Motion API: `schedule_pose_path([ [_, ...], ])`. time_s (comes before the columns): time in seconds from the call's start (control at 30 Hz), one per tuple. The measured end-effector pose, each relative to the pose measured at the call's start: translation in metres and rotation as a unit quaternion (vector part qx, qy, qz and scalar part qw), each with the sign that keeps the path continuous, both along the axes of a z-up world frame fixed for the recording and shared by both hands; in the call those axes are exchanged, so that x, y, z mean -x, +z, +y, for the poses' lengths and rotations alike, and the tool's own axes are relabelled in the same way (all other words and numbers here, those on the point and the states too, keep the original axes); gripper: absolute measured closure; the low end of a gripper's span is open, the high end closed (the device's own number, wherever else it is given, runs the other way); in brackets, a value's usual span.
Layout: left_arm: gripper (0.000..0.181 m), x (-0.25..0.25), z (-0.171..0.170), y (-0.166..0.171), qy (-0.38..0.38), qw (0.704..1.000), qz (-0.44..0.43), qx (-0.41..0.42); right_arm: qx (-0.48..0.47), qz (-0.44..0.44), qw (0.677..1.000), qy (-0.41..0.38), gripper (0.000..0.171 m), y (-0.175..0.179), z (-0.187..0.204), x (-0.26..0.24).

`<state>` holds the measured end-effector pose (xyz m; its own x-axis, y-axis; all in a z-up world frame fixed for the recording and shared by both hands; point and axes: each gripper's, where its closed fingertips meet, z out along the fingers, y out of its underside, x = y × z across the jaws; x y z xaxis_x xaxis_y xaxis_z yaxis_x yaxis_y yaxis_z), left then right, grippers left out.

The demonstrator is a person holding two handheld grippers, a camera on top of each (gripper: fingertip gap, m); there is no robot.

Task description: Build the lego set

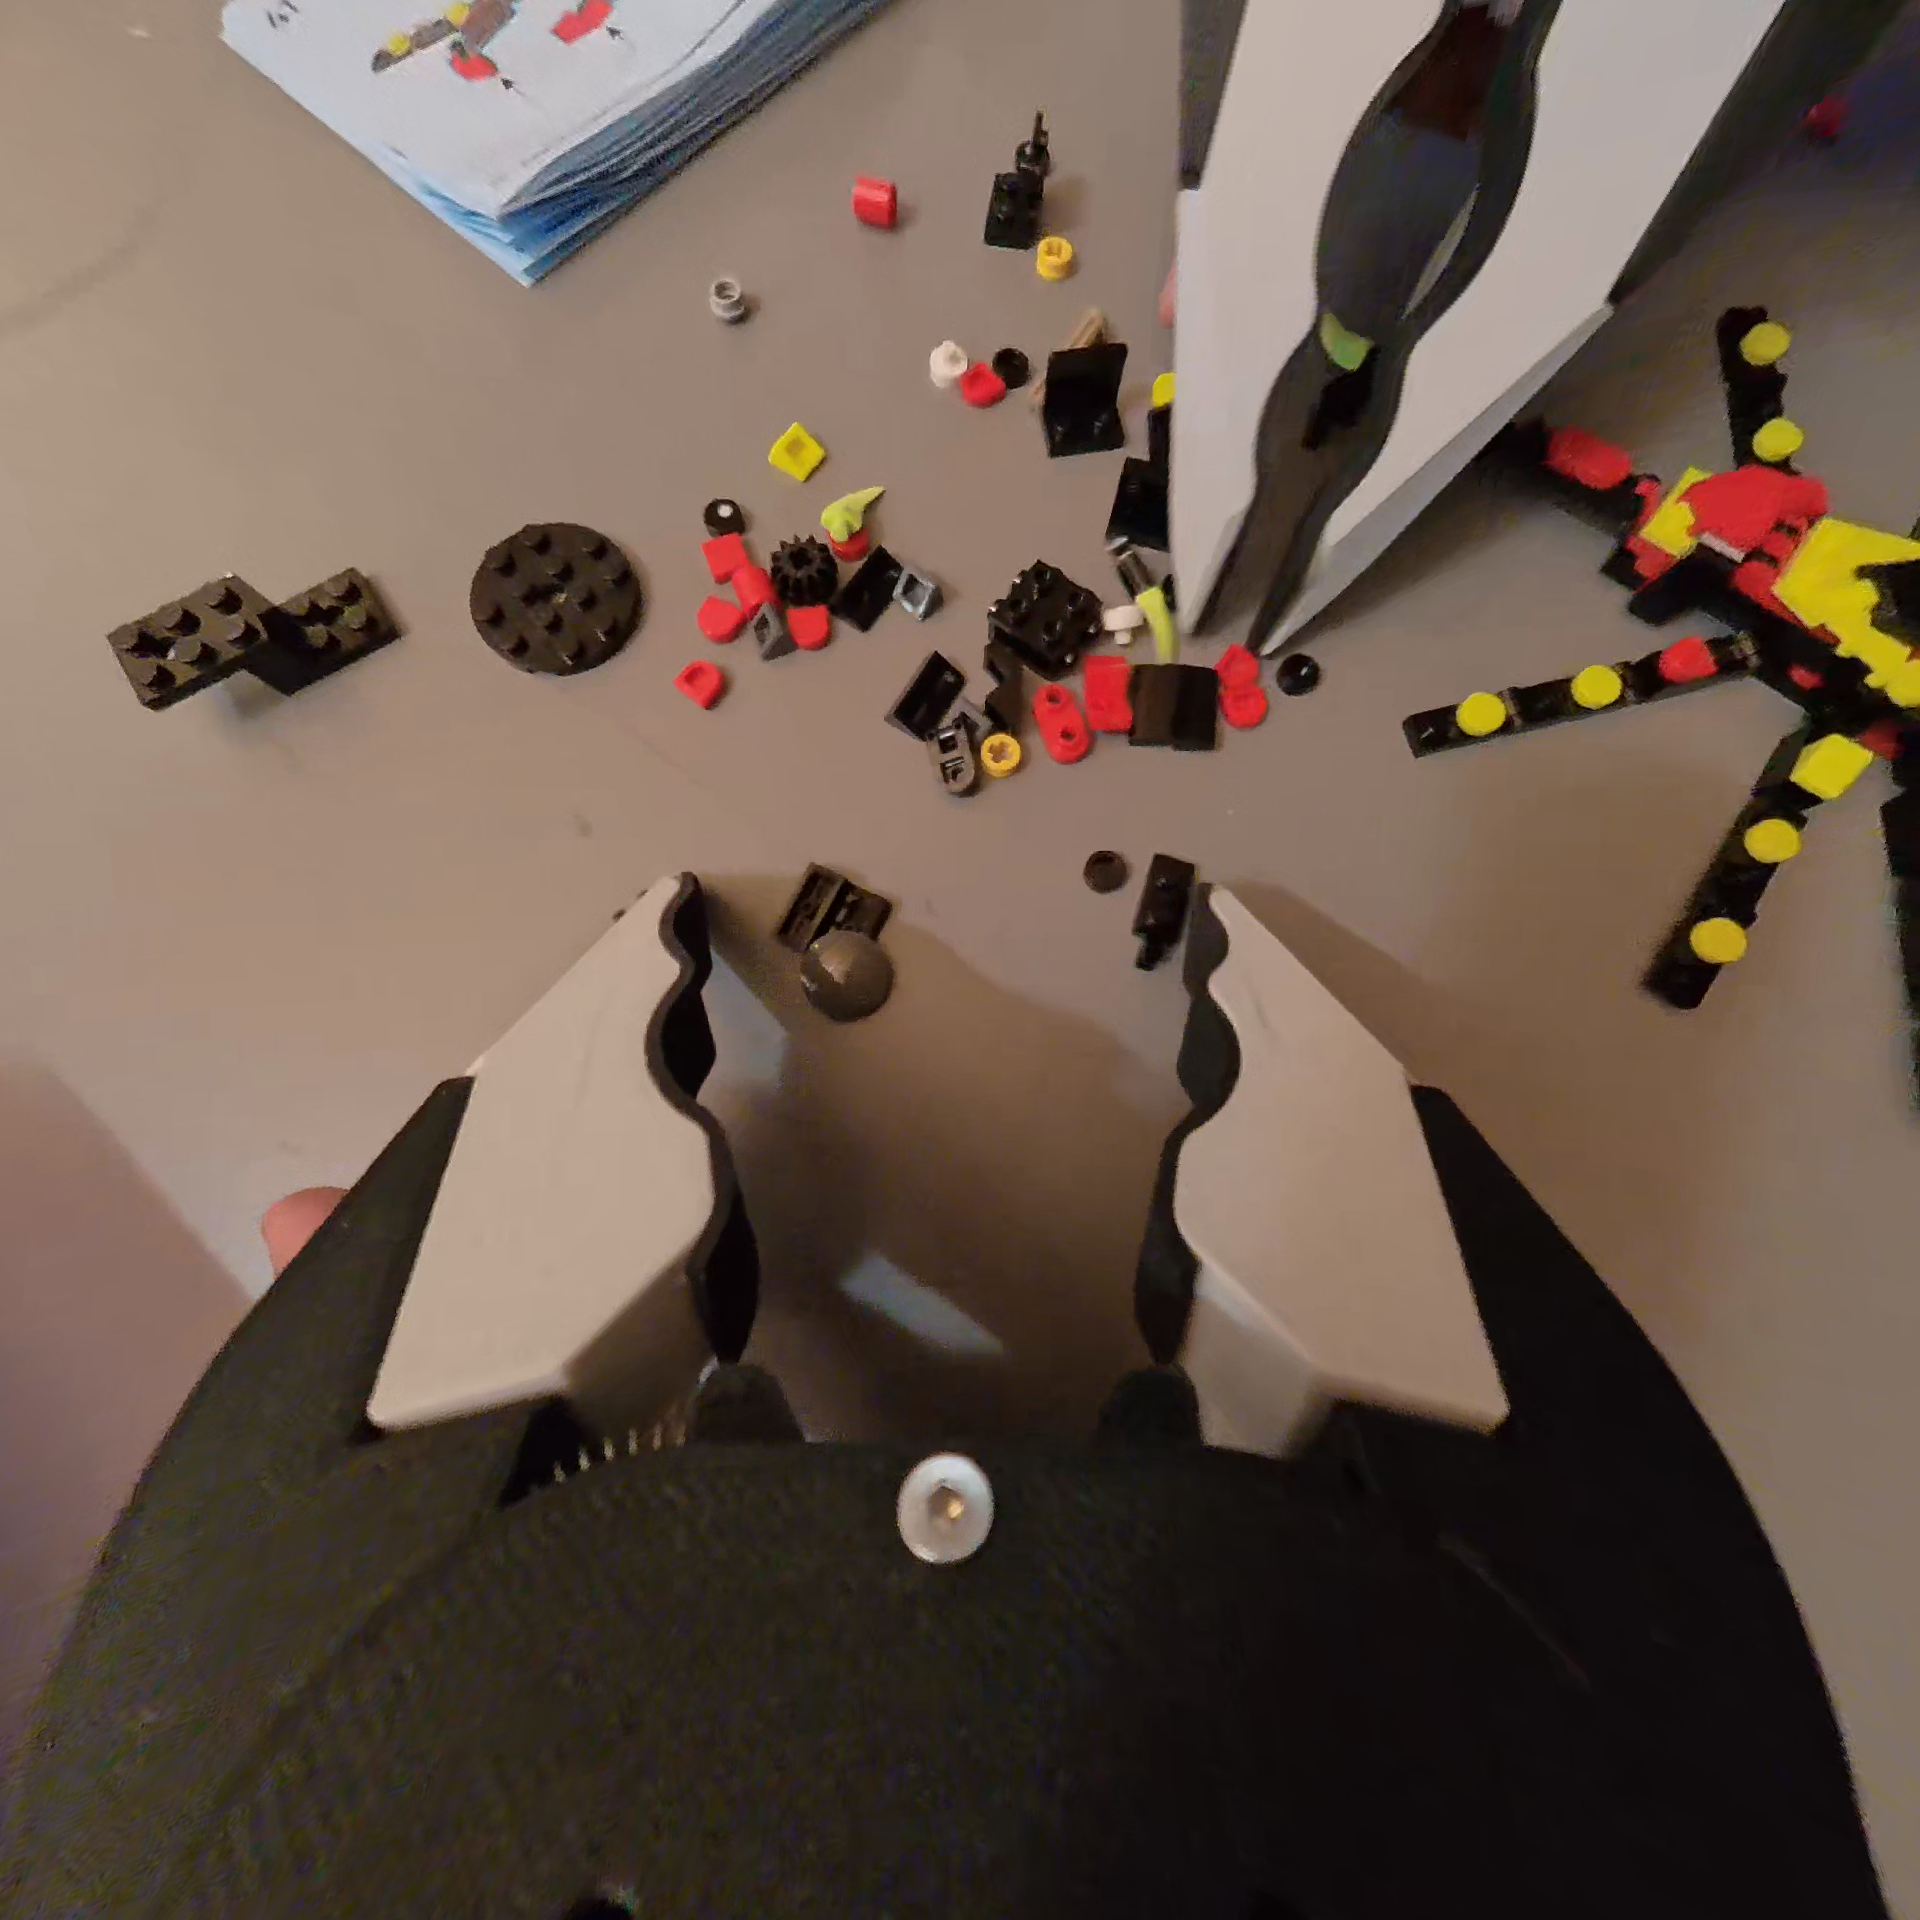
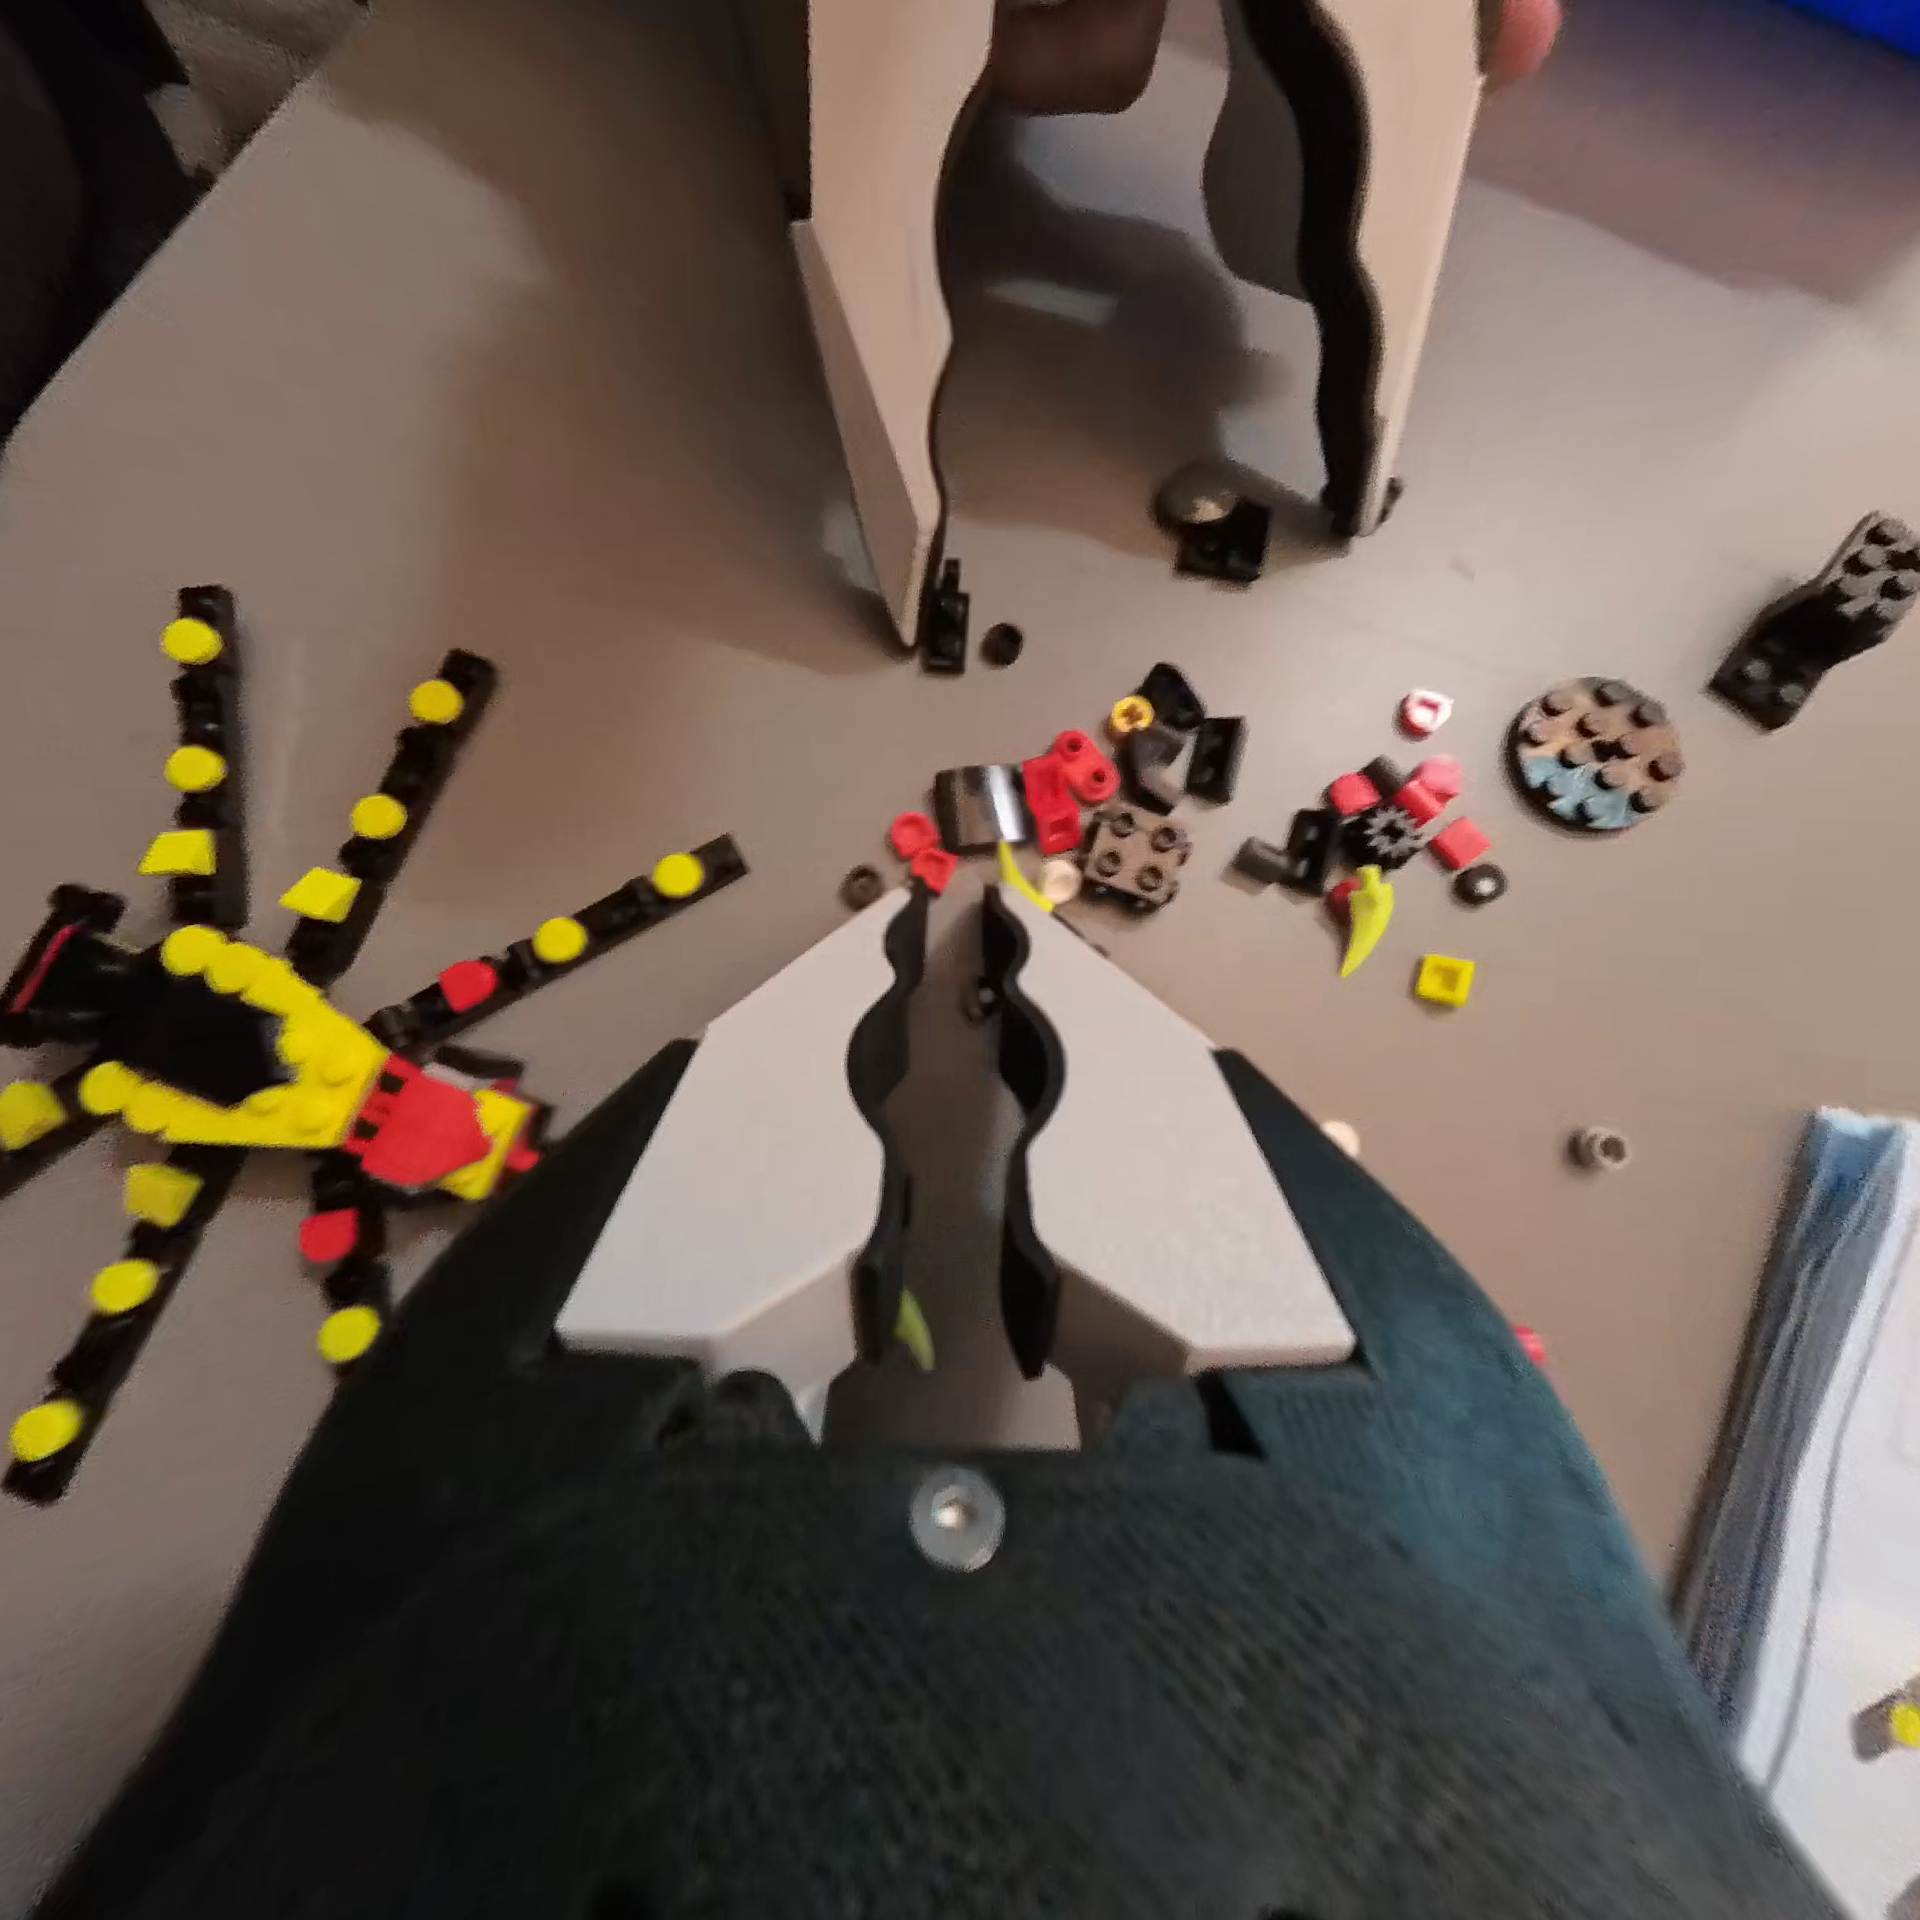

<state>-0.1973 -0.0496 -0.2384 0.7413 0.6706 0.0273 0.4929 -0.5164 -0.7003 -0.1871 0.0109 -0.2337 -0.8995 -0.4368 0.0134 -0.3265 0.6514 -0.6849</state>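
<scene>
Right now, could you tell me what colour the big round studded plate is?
The round plate is black, clearest in the left wrist view.

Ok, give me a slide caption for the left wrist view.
Open left gripper hovers over a dark dome piece, loose Lego parts and the spider model beyond.

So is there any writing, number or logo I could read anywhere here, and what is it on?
Nothing here reads clearly.
Instruction booklet: printed build diagrams with tiny marks, too small and blurred to read.
Spider model and loose bricks: no legible print.
Left claw, and right claw pinching a lime piece: no labels visible.
</scene>
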Motion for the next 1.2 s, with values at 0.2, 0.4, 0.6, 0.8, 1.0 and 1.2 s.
schedule_pose_path([
  [0.2, 0.096, 0.012, -0.012, 0.004, 0.045, 0.999, -0.007, -0.027, 0.013, 0.002, 0.999, -0.033, 0.152, 0.002, -0.028, 0.028],
  [0.4, 0.098, 0.003, 0.009, 0.026, 0.023, 0.997, 0.012, -0.073, 0.039, 0.017, 0.994, -0.100, 0.148, 0.040, 0.008, 0.034],
  [0.6, 0.086, 0.010, 0.048, 0.012, 0.021, 0.999, 0.032, -0.026, 0.047, -0.005, 0.977, -0.206, 0.150, 0.029, 0.062, 0.046],
  [0.8, 0.082, 0.020, 0.047, 0.003, 0.028, 0.998, 0.042, 0.026, 0.021, -0.002, 0.977, -0.213, 0.140, 0.002, 0.050, 0.060],
  [1.0, 0.084, 0.041, 0.023, 0.004, 0.080, 0.995, 0.046, 0.031, 0.029, 0.004, 0.976, -0.216, 0.140, 0.001, 0.022, 0.077],
  [1.2, 0.086, 0.031, 0.024, 0.015, 0.073, 0.996, 0.032, -0.034, 0.048, -0.008, 0.975, -0.217, 0.140, 0.021, 0.027, 0.068],
])
